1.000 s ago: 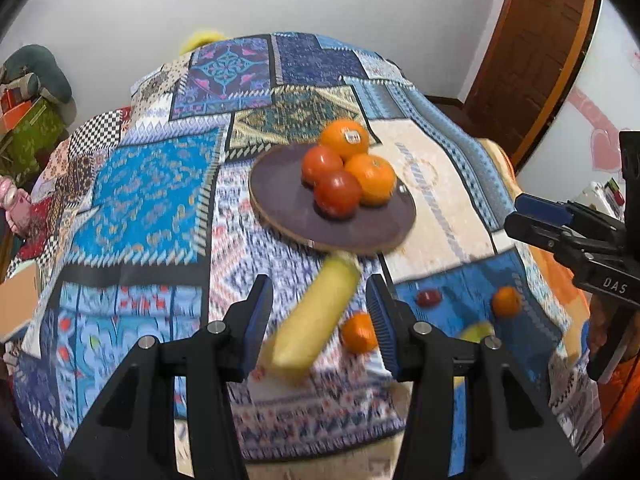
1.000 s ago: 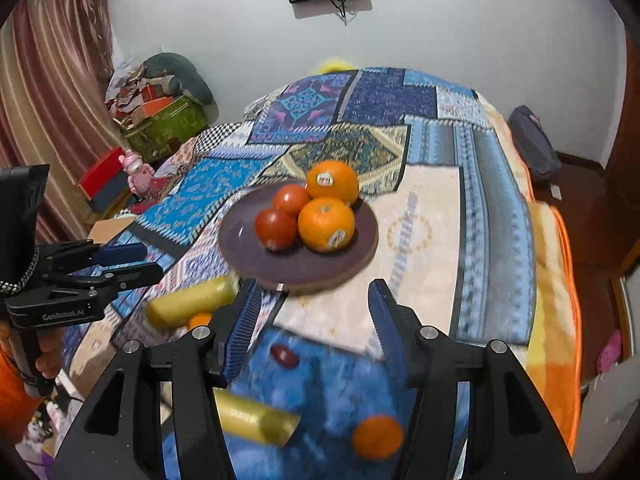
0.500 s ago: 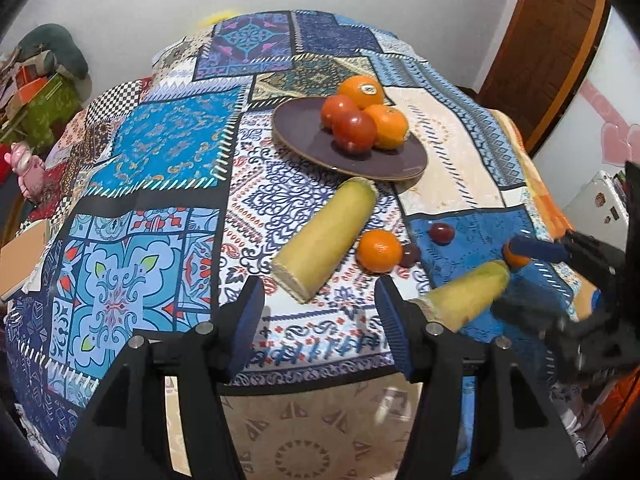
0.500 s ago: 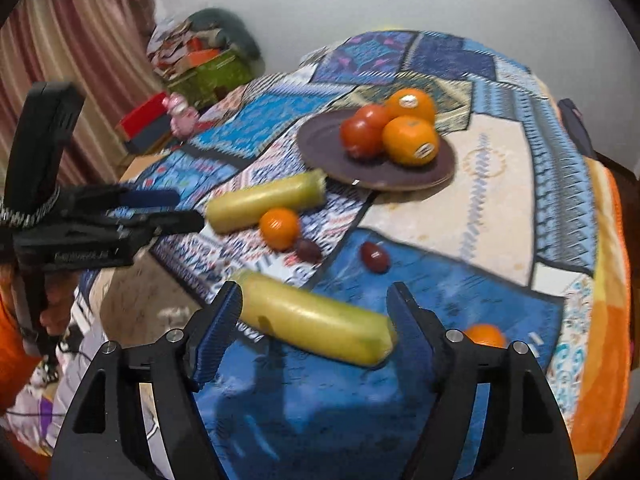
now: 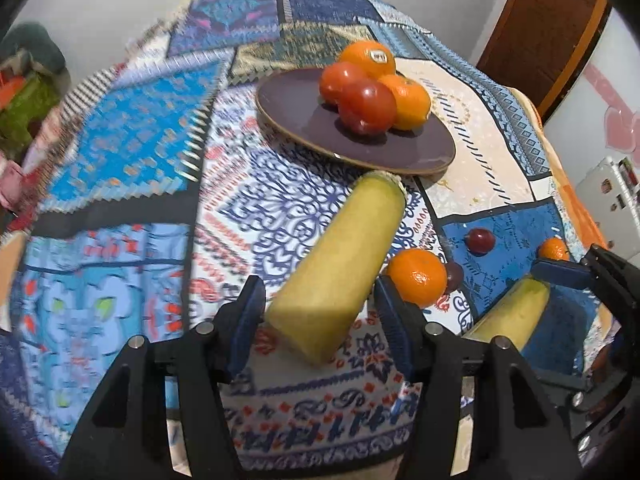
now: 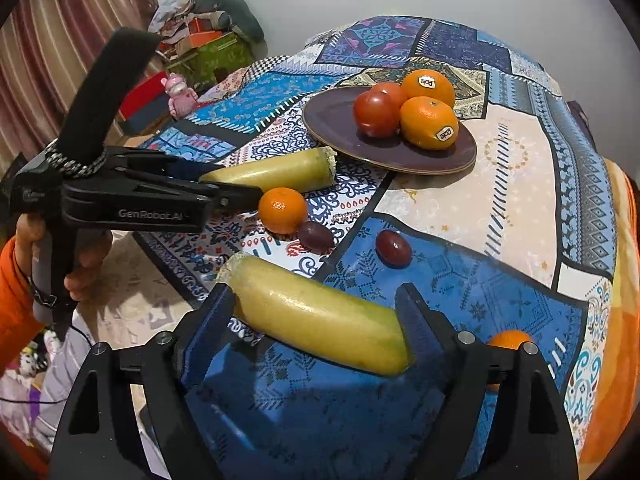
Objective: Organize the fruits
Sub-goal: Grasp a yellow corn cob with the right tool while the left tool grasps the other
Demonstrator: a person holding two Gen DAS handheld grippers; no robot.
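Note:
A dark purple plate (image 5: 304, 128) (image 6: 332, 120) holds two oranges and two red fruits. A long yellow-green fruit (image 5: 340, 268) lies on the patchwork cloth below the plate; my left gripper (image 5: 320, 312) is open with its fingers on either side of the fruit's near end. A second yellow-green fruit (image 6: 320, 320) lies crosswise between the open fingers of my right gripper (image 6: 320, 312). A loose orange (image 5: 416, 276) (image 6: 283, 210) and two dark plums (image 6: 394, 248) lie between them. Another small orange (image 6: 508, 340) sits behind the right finger.
The patchwork cloth (image 6: 520, 184) covers a rounded table. The left gripper shows in the right wrist view (image 6: 224, 188), held by a hand in an orange sleeve. Boxes and a pink toy (image 6: 180, 92) stand at the far left. A brown door (image 5: 552, 28) is at right.
Both grippers have come down and forward. Each now has a yellow-green fruit between its open fingers; half a second ago both were farther back from the fruits.

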